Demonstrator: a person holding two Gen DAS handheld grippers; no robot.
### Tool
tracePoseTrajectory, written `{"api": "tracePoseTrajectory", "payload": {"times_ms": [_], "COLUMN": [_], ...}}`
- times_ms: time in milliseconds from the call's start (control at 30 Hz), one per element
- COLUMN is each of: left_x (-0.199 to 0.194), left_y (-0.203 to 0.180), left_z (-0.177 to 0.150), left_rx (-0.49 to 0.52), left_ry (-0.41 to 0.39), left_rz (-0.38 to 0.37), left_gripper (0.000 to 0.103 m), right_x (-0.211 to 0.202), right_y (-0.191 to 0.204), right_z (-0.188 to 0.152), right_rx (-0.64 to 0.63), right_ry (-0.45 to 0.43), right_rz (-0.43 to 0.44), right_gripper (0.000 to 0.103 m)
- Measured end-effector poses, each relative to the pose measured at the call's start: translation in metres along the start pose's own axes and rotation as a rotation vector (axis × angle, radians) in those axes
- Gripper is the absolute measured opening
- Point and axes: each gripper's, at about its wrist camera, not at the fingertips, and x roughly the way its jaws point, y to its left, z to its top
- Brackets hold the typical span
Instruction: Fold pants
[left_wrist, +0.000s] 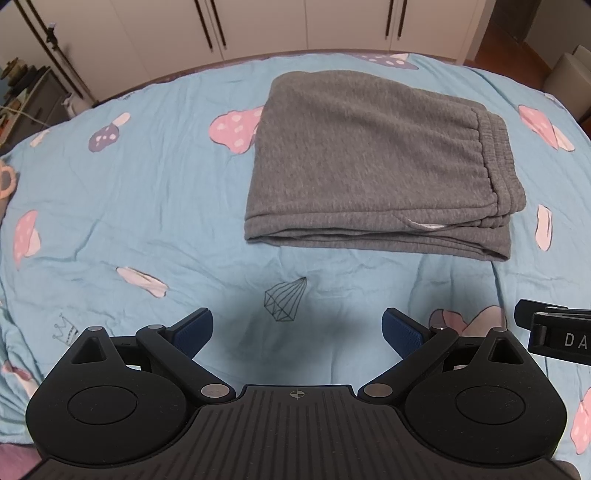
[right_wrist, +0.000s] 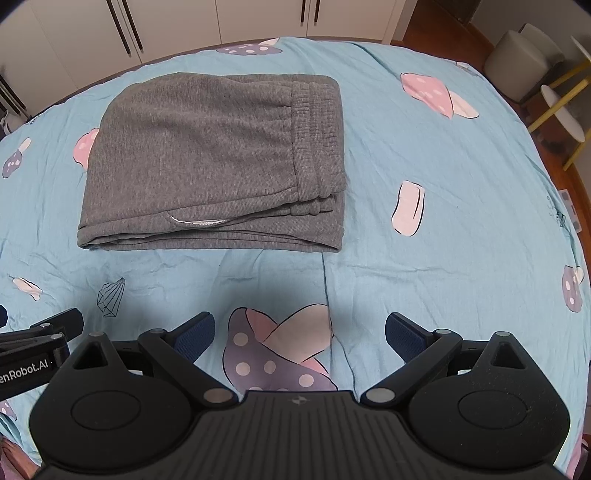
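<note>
A: Where are the pants (left_wrist: 373, 162)?
B: Folded into a grey rectangular stack, flat on the blue sheet (left_wrist: 129, 206), waistband layers at its right end, well ahead of both grippers.

A: And the jaws?
B: Left gripper (left_wrist: 297, 330): spread wide, empty, above the sheet. Right gripper (right_wrist: 299, 332): likewise wide, empty, over a mushroom print (right_wrist: 273, 350). The two sit side by side.
</note>
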Motion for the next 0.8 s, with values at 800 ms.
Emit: {"api": "tracePoseTrajectory", "payload": {"times_ms": [800], "left_x": [0.0000], "left_y": [-0.0027], "left_z": [-0.0009], "left_rx": [0.004], "left_ry": [-0.003], "left_rz": [0.001], "left_gripper": [0.101], "right_x": [0.0015], "right_y": [0.0010], "right_z": [-0.0017], "right_rx": [0.003], "right_ry": [0.005], "right_rz": [-0.002], "right_gripper": [0.099]}}
